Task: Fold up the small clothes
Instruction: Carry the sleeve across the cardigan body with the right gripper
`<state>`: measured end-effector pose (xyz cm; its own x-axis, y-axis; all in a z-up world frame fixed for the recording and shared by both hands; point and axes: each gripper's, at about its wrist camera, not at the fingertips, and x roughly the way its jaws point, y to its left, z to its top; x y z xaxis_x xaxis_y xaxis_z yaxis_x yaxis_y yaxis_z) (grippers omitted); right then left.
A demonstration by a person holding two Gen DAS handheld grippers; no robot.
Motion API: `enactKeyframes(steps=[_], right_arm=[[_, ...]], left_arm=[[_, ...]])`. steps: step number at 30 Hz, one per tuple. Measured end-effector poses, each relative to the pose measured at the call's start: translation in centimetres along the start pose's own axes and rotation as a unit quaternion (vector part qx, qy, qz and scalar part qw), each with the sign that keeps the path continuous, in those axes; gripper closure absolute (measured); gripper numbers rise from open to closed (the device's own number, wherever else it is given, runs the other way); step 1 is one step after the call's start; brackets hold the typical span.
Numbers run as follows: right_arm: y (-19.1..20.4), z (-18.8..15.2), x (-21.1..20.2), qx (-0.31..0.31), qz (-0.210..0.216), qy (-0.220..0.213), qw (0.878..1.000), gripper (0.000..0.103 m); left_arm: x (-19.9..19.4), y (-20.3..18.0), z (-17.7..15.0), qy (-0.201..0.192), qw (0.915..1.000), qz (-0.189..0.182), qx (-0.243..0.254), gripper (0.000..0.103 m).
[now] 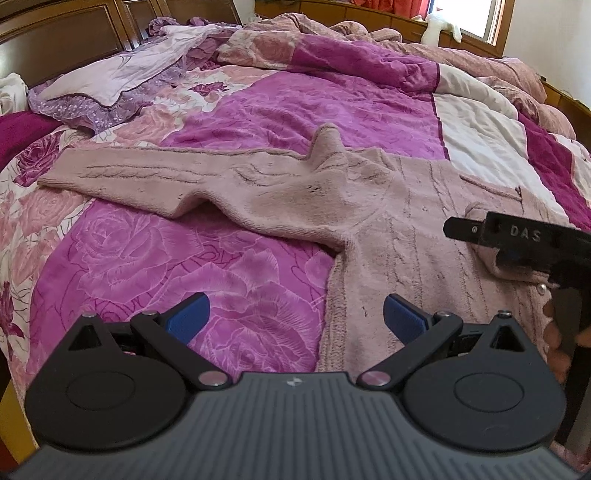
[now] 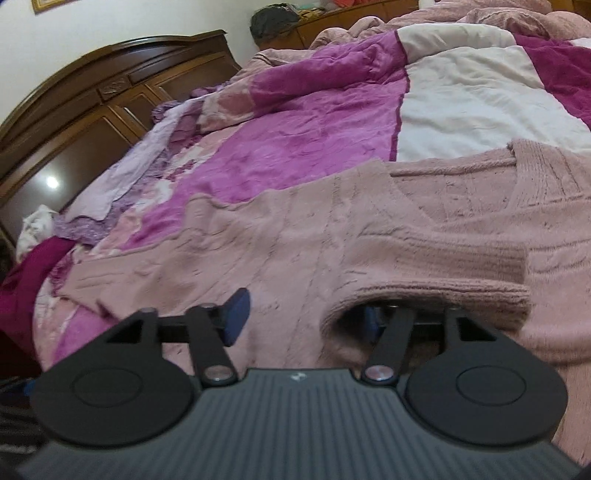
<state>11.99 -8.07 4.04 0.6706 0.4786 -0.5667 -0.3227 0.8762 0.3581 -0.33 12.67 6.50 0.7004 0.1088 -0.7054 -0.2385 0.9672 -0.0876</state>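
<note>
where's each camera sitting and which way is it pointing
Left wrist: on the left hand-held gripper, facing along its open blue pads across the bed toward the headboard, with the pink sweater spread on the floral bedspread; the right hand-held gripper and a few of the person's fingers show at right.
Right wrist: on the right hand-held gripper, low over the sweater's body, with a sleeve cuff draped over its right finger.
Both share the sweater, bedspread and headboard.

Left tool [image 1: 295, 317] spread wide, hovering. Right tool [image 2: 303, 321] part-spread, one finger hidden under fabric.
</note>
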Motion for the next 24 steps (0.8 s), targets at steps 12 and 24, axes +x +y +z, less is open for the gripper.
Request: enactKeyframes(steps=[12,24], right_arm=[[-2.5,-0.4,-8.0,0.010,-0.001,0.015,1.000,0.038],[-10.8,-1.0,-11.9,0.078,-0.152,-0.059,0.983,0.038]], left_arm=[[-1.5,-4.1,1.3,-0.027,0.9975,-0.032,0.056,0.000],[-0.4,-12.7,3.5,-0.049,0.9845,-0.086,0.145,0.000]])
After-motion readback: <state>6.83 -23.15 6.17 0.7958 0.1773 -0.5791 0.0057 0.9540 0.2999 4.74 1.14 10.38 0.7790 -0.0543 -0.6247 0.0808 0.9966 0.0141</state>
